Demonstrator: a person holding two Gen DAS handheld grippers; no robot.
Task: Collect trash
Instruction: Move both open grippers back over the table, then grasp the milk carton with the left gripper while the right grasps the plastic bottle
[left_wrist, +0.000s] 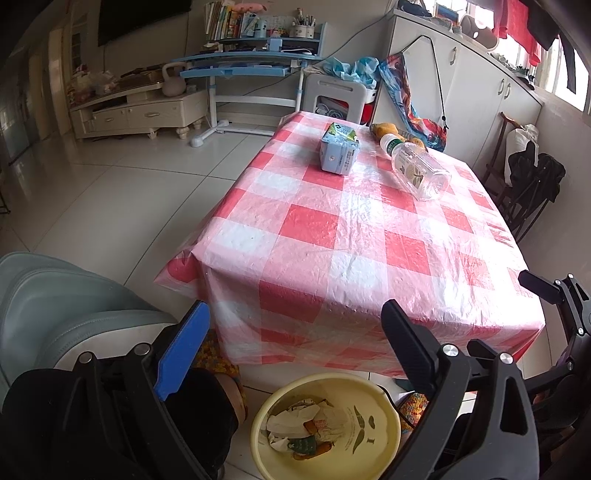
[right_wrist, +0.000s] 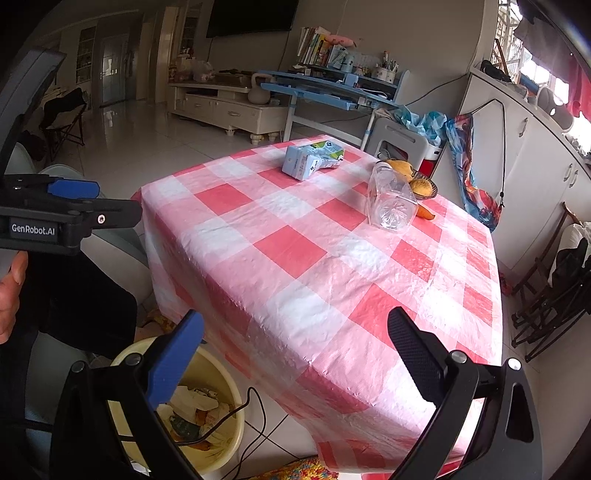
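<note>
On the checked table (right_wrist: 295, 251), the bottle (right_wrist: 389, 201) lies on its side well beyond both empty, wide-open grippers, base toward the right gripper (right_wrist: 295, 354), which looks nearer than the left gripper (left_wrist: 295, 332) over the bin (left_wrist: 384, 402).

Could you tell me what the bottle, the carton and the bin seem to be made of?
The bottle looks like clear glossy plastic; the checks show through. The carton seems printed, coated paperboard with folded edges. The bin looks like smooth pale yellow moulded plastic.
</note>
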